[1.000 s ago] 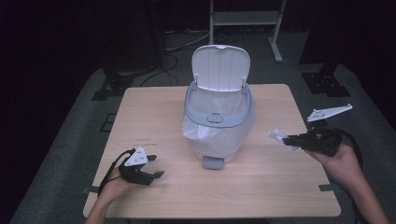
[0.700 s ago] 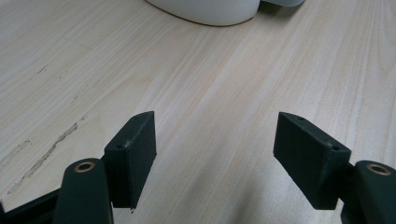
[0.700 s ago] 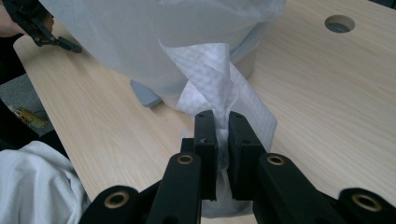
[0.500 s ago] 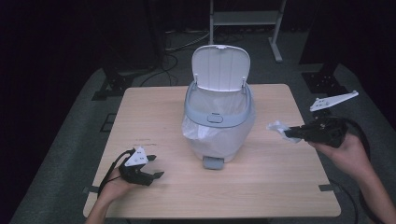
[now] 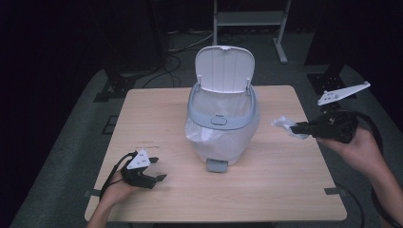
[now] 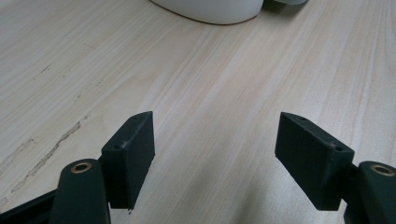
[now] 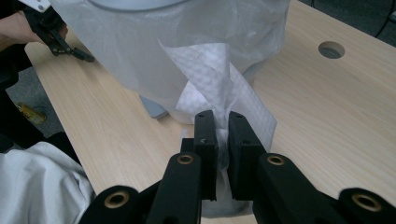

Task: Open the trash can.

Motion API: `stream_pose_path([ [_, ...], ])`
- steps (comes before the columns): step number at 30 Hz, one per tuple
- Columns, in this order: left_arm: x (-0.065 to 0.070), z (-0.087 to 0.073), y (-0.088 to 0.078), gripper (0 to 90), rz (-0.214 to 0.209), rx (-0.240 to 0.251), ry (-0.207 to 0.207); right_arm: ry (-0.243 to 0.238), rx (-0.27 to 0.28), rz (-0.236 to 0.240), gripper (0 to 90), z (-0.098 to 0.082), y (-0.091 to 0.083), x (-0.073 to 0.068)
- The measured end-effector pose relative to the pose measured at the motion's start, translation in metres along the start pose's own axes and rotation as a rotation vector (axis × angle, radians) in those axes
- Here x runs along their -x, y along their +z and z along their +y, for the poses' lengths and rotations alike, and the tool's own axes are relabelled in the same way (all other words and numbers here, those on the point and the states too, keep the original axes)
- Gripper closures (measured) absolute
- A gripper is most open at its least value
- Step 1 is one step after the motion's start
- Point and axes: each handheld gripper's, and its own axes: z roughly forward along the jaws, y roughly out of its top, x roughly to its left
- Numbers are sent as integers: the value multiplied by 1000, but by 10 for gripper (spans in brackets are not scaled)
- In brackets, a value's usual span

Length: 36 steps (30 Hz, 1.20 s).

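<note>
Right gripper (image 5: 295, 128): held off the table's right edge, raised clear of the wood, lying roughly level with its jaws pointing left toward the bin (image 5: 222, 118). The right hand (image 5: 357, 148) cups it from below and behind, forearm coming in from the lower right corner. Grey plate sticks up and to the right above the body.

Jaws pressed nearly together, pinching a tissue (image 5: 286, 126). In the right gripper view the tissue (image 7: 219, 88) stands up crumpled out of the pads, its upper flap against the backdrop of the bin's liner (image 7: 140, 46). Whether tissue and liner touch I cannot tell. From above, the tissue hangs in the air just right of the bin, near its rim height, apart from it.

Left gripper (image 5: 154, 173): low at the table's (image 5: 285, 190) front left, resting on or just above the wood, jaws aimed right and slightly toward the bin's base. Left hand (image 5: 116, 190) grips it from behind, wrist flat, forearm entering from the bottom edge. Jaws spread wide; the left gripper view shows bare wood between the pads (image 6: 133, 154).

Bin: centre of table, lid (image 5: 224, 68) tipped up and back, white liner draped over the rim, pedal (image 5: 217, 166) at the front.
</note>
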Motion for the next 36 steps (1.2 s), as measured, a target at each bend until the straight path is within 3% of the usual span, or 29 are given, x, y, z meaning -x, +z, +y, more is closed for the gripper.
stream_pose_path([
  [24, -2, -5, -2, 264, 6, -2, -13, -34, -14, 30, 830, 36, 2, -6],
  [36, 1, -5, -1, 260, 6, -13, -5, -65, -7, 18, 830, 61, -12, -14],
])
